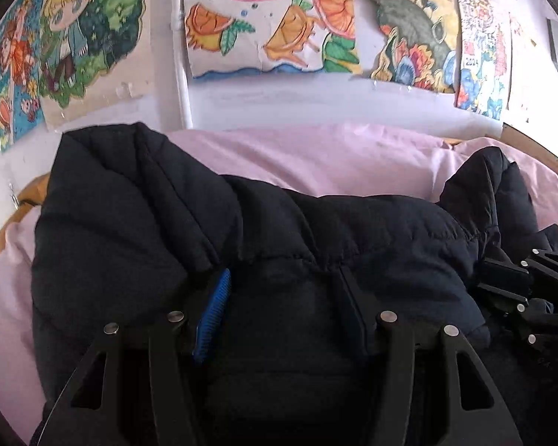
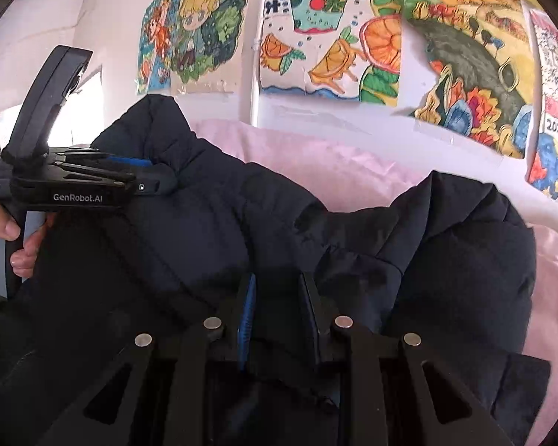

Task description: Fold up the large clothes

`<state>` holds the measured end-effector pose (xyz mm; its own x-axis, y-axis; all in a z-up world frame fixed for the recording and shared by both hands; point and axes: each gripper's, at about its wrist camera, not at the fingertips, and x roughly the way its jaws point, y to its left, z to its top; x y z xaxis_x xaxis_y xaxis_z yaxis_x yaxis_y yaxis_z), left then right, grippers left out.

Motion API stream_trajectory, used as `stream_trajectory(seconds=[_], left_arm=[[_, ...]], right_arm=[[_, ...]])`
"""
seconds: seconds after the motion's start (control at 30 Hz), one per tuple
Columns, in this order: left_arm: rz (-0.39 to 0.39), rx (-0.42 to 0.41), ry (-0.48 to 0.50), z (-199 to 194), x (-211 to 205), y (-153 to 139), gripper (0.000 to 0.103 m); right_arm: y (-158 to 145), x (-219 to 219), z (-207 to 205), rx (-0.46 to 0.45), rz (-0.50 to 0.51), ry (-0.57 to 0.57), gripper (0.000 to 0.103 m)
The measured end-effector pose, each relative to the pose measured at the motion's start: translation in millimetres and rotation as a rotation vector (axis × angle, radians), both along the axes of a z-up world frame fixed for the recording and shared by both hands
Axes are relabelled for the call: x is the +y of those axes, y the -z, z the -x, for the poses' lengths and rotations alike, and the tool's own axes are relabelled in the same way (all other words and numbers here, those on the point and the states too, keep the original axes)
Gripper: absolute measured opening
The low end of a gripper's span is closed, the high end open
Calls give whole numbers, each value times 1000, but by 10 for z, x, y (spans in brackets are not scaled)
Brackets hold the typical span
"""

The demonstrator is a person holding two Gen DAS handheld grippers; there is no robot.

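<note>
A large dark navy puffer jacket (image 1: 137, 230) lies bunched on a pink bed sheet (image 1: 316, 160). My left gripper (image 1: 279, 297) has a thick fold of the jacket between its fingers and is shut on it. My right gripper (image 2: 279, 308) also holds a fold of the jacket (image 2: 465, 267) between its fingers. In the right wrist view the left gripper (image 2: 145, 182) shows at the left, held by a hand, clamped on the jacket. In the left wrist view the right gripper (image 1: 528, 286) shows at the right edge, against the jacket.
A wall with several colourful drawings (image 1: 264, 29) rises right behind the bed. A wooden bed frame edge (image 1: 539, 152) curves around the sheet. A white vertical pipe (image 1: 182, 85) runs down the wall.
</note>
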<state>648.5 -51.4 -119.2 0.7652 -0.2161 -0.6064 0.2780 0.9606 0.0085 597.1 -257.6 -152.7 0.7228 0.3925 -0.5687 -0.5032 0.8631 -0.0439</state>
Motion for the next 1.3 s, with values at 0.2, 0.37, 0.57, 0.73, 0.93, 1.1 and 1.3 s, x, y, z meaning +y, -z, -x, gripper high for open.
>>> stream_trajectory(seconds=[0.2, 0.37, 0.57, 0.73, 0.93, 1.1, 1.3], left_arm=[[-39, -8, -10, 37, -33, 20, 53], [27, -23, 25, 260, 13, -211, 53], [137, -117, 80, 273, 58, -641, 53], [-99, -116, -51, -215, -188, -686, 53], [100, 49, -132, -506, 219, -302, 52], [50, 49, -129, -502, 180, -94, 52], [-5, 12, -140, -410, 126, -143, 52]], right_arm=[[55, -22, -106, 28, -14, -2, 23], [-203, -156, 29, 61, -46, -8, 23], [-825, -277, 70, -179, 31, 51, 25], [-779, -384, -560, -62, -18, 218, 25], [-248, -751, -927, 123, -162, 306, 25], [-7, -762, -839, 74, -181, 311, 25], [48, -699, -832, 59, -164, 304, 27]])
